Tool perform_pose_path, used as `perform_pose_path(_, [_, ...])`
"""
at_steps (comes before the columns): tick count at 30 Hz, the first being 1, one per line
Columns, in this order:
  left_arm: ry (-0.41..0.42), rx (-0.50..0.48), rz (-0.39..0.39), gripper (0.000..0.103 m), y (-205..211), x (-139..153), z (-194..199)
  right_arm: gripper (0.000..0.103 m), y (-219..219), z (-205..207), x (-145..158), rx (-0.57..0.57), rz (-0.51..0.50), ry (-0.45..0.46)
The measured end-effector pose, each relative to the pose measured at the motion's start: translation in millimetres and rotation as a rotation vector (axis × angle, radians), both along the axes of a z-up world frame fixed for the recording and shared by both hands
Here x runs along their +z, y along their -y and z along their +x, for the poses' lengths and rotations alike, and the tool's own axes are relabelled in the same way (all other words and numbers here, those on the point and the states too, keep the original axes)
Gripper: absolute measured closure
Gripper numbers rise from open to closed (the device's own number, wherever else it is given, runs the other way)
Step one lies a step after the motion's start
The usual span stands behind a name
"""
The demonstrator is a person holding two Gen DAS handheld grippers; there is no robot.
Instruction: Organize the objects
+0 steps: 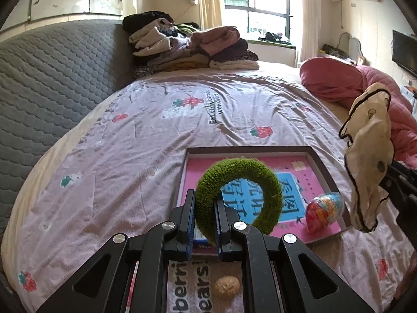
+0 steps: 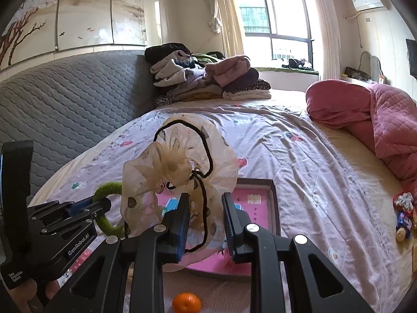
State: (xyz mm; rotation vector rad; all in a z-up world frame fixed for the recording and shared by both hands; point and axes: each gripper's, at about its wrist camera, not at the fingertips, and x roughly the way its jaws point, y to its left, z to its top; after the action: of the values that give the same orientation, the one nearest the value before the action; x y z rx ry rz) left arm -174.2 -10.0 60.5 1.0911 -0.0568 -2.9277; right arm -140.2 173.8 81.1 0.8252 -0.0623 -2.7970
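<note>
Currently, left gripper (image 1: 204, 215): my jaws are clamped on the green plush ring (image 1: 238, 195), held above the pink-lined tray (image 1: 316, 154).
Right gripper (image 2: 204, 224): my jaws pinch the cream chiffon scrunchie (image 2: 179, 174), also over the tray.
Risk: I judge the loose chiffon could snag or slip free, and the ring could hit the wrapped toy egg (image 1: 324, 212).
Surface: strawberry-print bedsheet (image 1: 156, 130), soft and wrinkled.
Room: bedroom, folded clothes (image 1: 187, 49) by the window.

A home bedroom — bed (image 1: 182, 109), folded clothes (image 1: 187, 47), curtained window (image 2: 273, 18).
</note>
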Motion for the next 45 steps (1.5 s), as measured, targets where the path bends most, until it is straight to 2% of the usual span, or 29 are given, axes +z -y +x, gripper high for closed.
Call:
perform_pose_path(18, [0.05, -0.003, -0.011, 0.09, -3, -17, -44, 0.078, -2, -47, -8, -0.013, 0.045, 0.019])
perform_pose_path(30, [0.129, -0.002, -0.024, 0.09, -3, -46, -99, 0.078, -12, -104, -49, -0.054, 0.121, 0.12])
perform_pose_path(36, [0.153, 0.016, -0.031, 0.09, 1, -61, -120, 0.078, -13, -121, -71, -0.061, 0.155, 0.171])
perform_pose_path(45, [0.204, -0.008, -0.022, 0.09, -4, -81, -137, 0.078, -13, -138, -91, -0.068, 0.18, 0.221])
